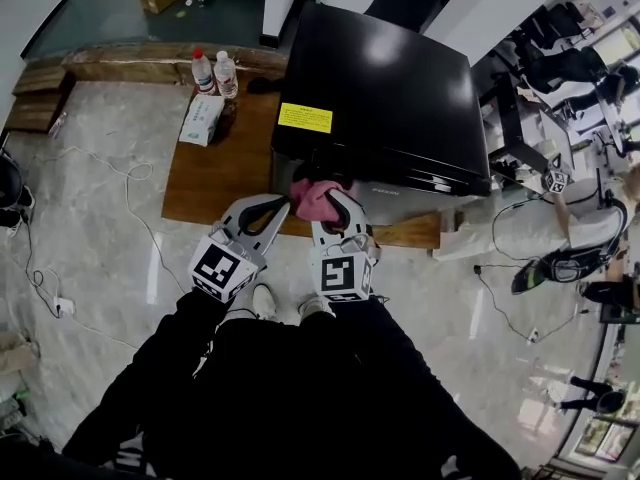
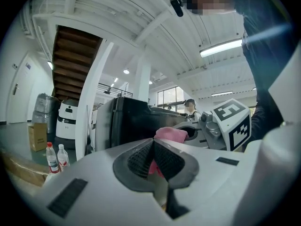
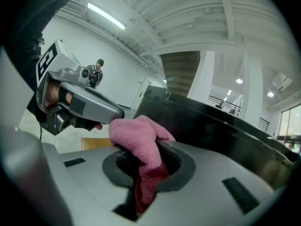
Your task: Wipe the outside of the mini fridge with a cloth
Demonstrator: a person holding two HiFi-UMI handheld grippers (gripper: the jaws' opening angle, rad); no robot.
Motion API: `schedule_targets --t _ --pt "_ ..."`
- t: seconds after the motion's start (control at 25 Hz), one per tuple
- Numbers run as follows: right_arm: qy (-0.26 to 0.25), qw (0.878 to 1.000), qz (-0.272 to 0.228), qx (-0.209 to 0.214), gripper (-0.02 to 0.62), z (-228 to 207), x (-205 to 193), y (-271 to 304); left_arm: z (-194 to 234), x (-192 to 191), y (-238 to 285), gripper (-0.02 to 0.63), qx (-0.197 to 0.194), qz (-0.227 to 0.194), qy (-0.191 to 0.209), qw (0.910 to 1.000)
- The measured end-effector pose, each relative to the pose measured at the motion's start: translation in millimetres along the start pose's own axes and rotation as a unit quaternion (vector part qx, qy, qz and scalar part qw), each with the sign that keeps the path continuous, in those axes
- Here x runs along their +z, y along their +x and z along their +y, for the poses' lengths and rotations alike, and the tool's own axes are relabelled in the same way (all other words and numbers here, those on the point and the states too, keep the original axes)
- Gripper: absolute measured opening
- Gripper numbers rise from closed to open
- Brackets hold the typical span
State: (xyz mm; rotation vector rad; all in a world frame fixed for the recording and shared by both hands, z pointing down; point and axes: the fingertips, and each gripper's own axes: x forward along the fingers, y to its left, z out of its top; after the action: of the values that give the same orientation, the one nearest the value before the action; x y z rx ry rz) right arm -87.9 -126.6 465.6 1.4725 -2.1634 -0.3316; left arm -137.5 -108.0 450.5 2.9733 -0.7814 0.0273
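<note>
Filling the right end of the low wooden platform [image 1: 215, 173], the black mini fridge [image 1: 385, 88] shows its top to the head view, its grey front side turned toward the person. The right gripper [image 1: 335, 200] is clamped on a bunched pink cloth [image 1: 312, 200], which sits just before that front side, perhaps touching it. The left gripper [image 1: 280, 206], just beside, has its jaws together on nothing. A yellow label [image 1: 305, 118] on the fridge top carries print too small to read.

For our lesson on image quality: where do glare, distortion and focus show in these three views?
Head view: bright glare patches on the mini fridge top. Left gripper view: fisheye bends the ceiling beams, corners black. Right gripper view: pink cloth sharp.
</note>
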Motion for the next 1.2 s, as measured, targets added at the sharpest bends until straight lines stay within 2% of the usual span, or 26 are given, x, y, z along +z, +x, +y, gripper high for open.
schedule_targets --t 0.32,0.68,1.2 --pt "-0.019 0.999 0.037 0.03 0.057 26.9 -50.0 18.6 10.4 -60.0 8.9 0.006 0.018 0.023 -0.02 0.9994" --pt "-0.033 0.992 0.096 0.073 0.057 63.6 -118.2 39.2 14.6 -140.3 16.6 0.006 0.034 0.077 -0.034 0.9958" --pt "-0.049 0.973 0.18 0.133 0.057 115.3 -206.8 67.7 18.1 -227.8 24.6 0.006 0.065 0.153 -0.094 0.9815"
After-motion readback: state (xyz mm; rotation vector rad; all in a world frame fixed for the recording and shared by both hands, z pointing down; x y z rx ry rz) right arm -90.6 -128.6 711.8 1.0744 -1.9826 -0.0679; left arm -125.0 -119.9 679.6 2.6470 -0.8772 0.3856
